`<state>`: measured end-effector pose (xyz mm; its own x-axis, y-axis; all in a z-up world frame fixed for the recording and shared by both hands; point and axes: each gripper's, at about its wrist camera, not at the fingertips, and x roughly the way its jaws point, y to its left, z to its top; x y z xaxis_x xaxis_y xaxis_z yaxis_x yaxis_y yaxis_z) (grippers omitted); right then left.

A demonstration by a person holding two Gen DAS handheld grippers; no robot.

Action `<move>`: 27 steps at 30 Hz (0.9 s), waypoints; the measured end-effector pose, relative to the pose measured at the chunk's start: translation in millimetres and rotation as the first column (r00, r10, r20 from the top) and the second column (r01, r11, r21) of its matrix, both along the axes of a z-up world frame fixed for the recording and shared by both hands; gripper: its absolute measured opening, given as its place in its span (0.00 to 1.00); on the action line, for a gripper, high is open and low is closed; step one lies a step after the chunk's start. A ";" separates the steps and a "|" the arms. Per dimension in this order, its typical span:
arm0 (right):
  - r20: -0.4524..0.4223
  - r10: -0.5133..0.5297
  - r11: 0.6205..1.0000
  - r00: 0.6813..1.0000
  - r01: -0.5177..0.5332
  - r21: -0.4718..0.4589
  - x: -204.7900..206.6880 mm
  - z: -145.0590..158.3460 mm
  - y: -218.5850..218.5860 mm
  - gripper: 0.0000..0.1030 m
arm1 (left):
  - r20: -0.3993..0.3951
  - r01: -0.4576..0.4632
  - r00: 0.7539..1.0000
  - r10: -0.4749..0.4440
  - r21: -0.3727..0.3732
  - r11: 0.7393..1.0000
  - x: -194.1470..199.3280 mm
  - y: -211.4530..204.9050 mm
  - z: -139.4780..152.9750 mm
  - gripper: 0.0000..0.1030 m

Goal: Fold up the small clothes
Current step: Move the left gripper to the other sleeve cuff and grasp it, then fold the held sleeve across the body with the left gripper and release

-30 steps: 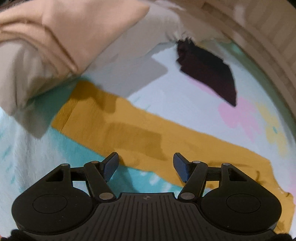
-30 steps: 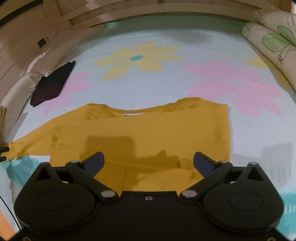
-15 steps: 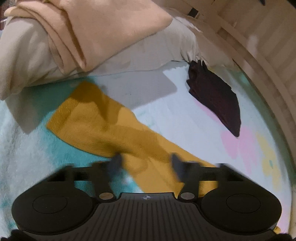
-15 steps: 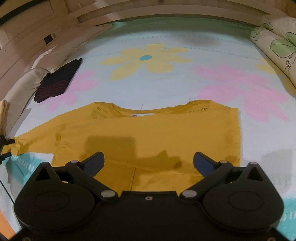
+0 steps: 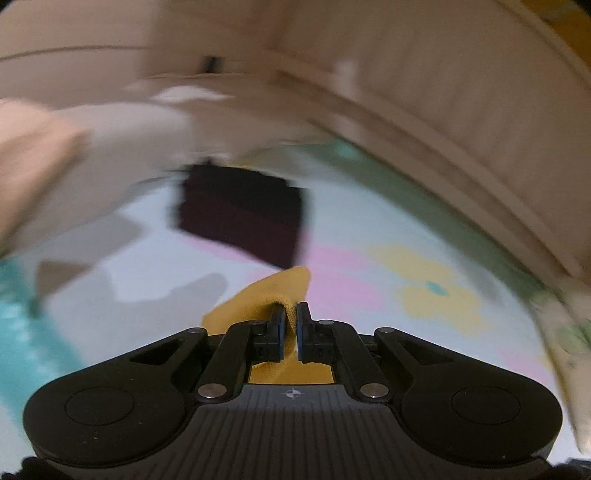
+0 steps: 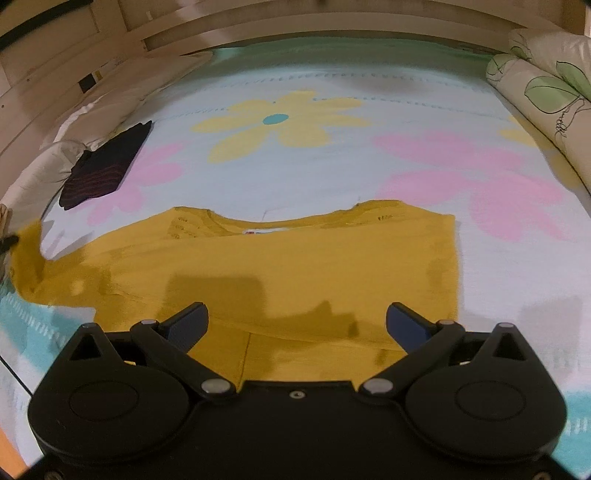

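Observation:
A mustard-yellow long-sleeved top (image 6: 280, 269) lies flat on the flowered bed sheet (image 6: 332, 173), neck away from me. Its right side is folded in to a straight edge. Its left sleeve (image 6: 27, 254) is lifted at the far left of the right wrist view. My left gripper (image 5: 291, 314) is shut on that sleeve's end (image 5: 273, 291) and holds it above the sheet; this view is blurred. My right gripper (image 6: 297, 319) is open and empty, hovering over the top's lower hem.
A folded dark striped garment (image 6: 103, 166) lies at the left of the bed, also in the left wrist view (image 5: 240, 214). White and beige bedding (image 5: 55, 177) is piled on the left. A leaf-print pillow (image 6: 546, 92) lies at the right. A wooden bed frame (image 6: 295, 22) rims the far side.
My left gripper has shut on the yellow sleeve's end and lifted it off the sheet, swinging right. My right gripper has stayed open over the hem.

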<state>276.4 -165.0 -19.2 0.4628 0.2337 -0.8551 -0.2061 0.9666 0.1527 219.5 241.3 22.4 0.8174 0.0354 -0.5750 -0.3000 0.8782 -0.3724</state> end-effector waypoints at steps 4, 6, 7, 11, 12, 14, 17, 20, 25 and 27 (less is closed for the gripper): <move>-0.006 -0.017 1.000 1.000 0.017 -0.007 -1.3 -0.9 -9.5 1.00 | 0.017 0.154 0.988 -0.154 0.038 0.987 17.7 -68.5 8.3 0.05; -0.008 -0.029 1.000 1.000 0.029 -0.006 -2.0 -1.1 -15.8 1.00 | 0.005 0.223 0.975 -0.223 0.026 0.975 24.1 -99.2 2.7 0.05; -0.009 -0.034 0.999 0.999 0.034 -0.006 -2.4 -1.2 -18.9 1.00 | -0.002 0.256 0.967 -0.256 0.018 0.966 27.2 -114.1 -0.5 0.05; -0.015 -0.060 0.998 0.998 0.060 0.001 -2.1 -2.3 -31.2 1.00 | -0.042 0.365 0.930 -0.365 -0.004 0.931 36.6 -161.4 -17.7 0.05; -0.018 -0.066 0.998 0.998 0.066 0.005 -1.7 -2.5 -33.7 1.00 | -0.055 0.386 0.921 -0.386 -0.014 0.922 39.4 -168.0 -22.7 0.06; -0.023 -0.077 0.997 0.997 0.077 0.012 -0.7 -3.1 -38.5 1.00 | -0.081 0.429 0.898 -0.432 -0.046 0.902 48.3 -176.6 -34.2 0.06; -0.025 -0.094 0.995 0.995 0.095 0.022 1.5 -2.9 -42.1 1.00 | -0.079 0.486 0.867 -0.492 -0.083 0.870 47.5 -182.1 -42.0 0.23; -0.025 -0.104 0.994 0.994 0.105 0.023 3.9 -2.3 -42.2 1.00 | -0.037 0.500 0.864 -0.502 -0.052 0.865 40.8 -178.8 -35.7 0.30; -0.009 -0.077 0.997 0.997 0.077 -0.002 3.3 -0.5 -33.9 1.00 | -0.099 0.445 0.892 -0.442 0.007 0.896 40.1 -159.1 -31.7 0.31; 0.008 -0.085 0.996 0.996 0.085 -0.010 1.9 1.4 -29.2 0.99 | -0.208 0.393 0.901 -0.380 0.023 0.919 48.8 -149.5 -40.9 0.31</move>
